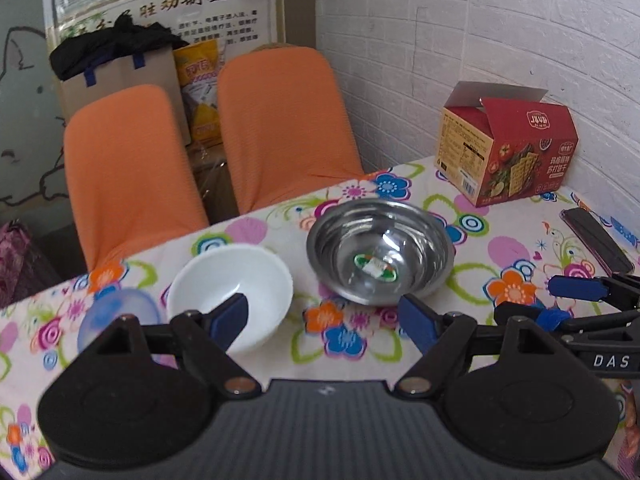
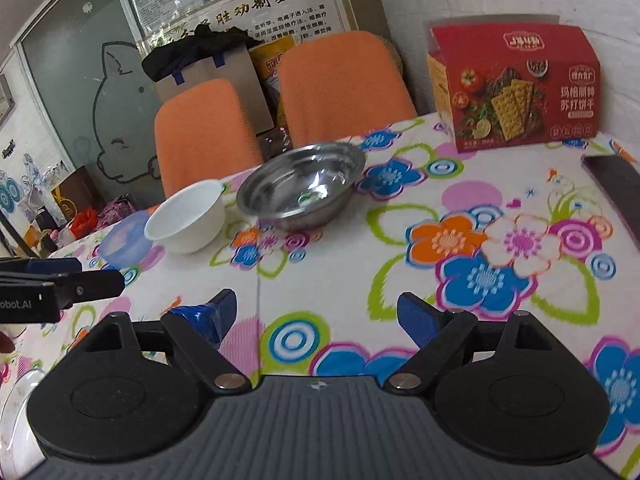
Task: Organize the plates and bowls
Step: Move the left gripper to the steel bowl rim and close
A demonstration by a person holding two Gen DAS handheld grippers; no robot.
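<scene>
A white bowl (image 1: 240, 276) (image 2: 188, 216) and a steel bowl (image 1: 380, 252) (image 2: 300, 184) with a small label inside stand side by side near the far edge of the floral table. Left of the white bowl lies a translucent blue dish (image 1: 116, 316) (image 2: 124, 236). My left gripper (image 1: 324, 316) (image 2: 100, 274) hovers open just short of the two bowls, its left finger overlapping the white bowl's near rim in its own view; nothing is held. Further right, my right gripper (image 2: 318, 316) (image 1: 524, 298) is open over bare cloth, holding nothing.
A red cracker box (image 1: 508, 148) (image 2: 516, 84) stands by the white brick wall at the far right. A dark phone (image 1: 596, 240) (image 2: 616, 184) lies near the right edge. Two orange chairs (image 1: 280, 120) face the table's far side. Something clear and rounded (image 2: 16, 400) shows at the lower left.
</scene>
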